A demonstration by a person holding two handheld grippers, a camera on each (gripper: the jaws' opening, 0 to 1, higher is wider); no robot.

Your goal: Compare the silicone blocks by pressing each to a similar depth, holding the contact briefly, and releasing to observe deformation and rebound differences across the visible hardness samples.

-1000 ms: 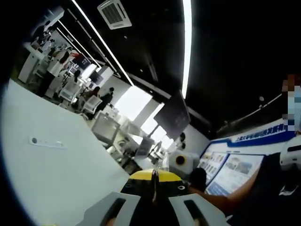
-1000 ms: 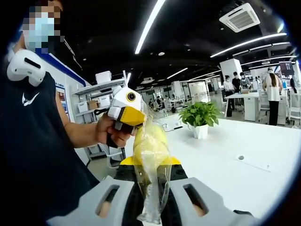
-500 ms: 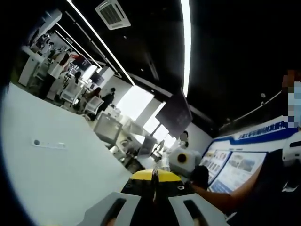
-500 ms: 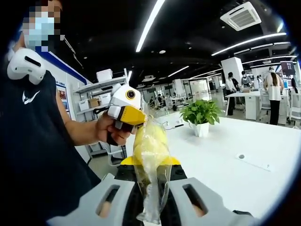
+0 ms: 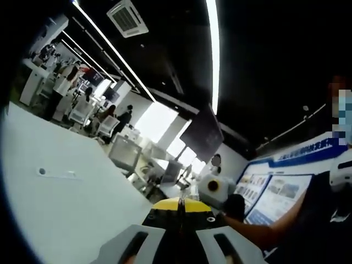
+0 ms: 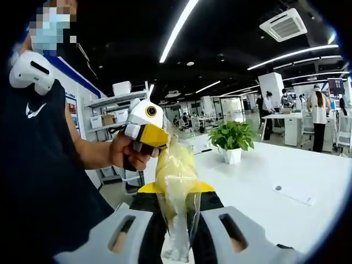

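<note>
You hold both grippers up in an open-plan office, pointed above a white tabletop (image 6: 286,181). In the right gripper view, your right gripper (image 6: 179,234) has its two pale jaws drawn in narrow on a clear plastic bag (image 6: 177,209) with a yellow silicone block (image 6: 175,168) inside; the bag stands upright between the jaws and its lower edge hangs out below them. Just behind the bag, your left hand (image 6: 127,155) grips the handle of the left gripper (image 6: 144,127), white with a yellow front, and touching or not, the top of the bag crowds right against it. Your dark-clad torso (image 6: 44,181) takes up the left of that view. Farther off stand a potted plant (image 6: 231,140) on the tabletop, a small pale plate (image 6: 294,193) lying flat on its surface, shelving (image 6: 113,113) with boxes, and people at far desks (image 6: 319,118).

In the left gripper view, the left gripper (image 5: 179,242) has its jaws close together with a thin sliver, presumably the bag edge, between them; whether it is pinched you cannot tell. Beyond it sits the right gripper (image 5: 215,188), a wall poster board (image 5: 275,195), a ceiling air unit (image 5: 127,17), and seated staff (image 5: 82,104).
</note>
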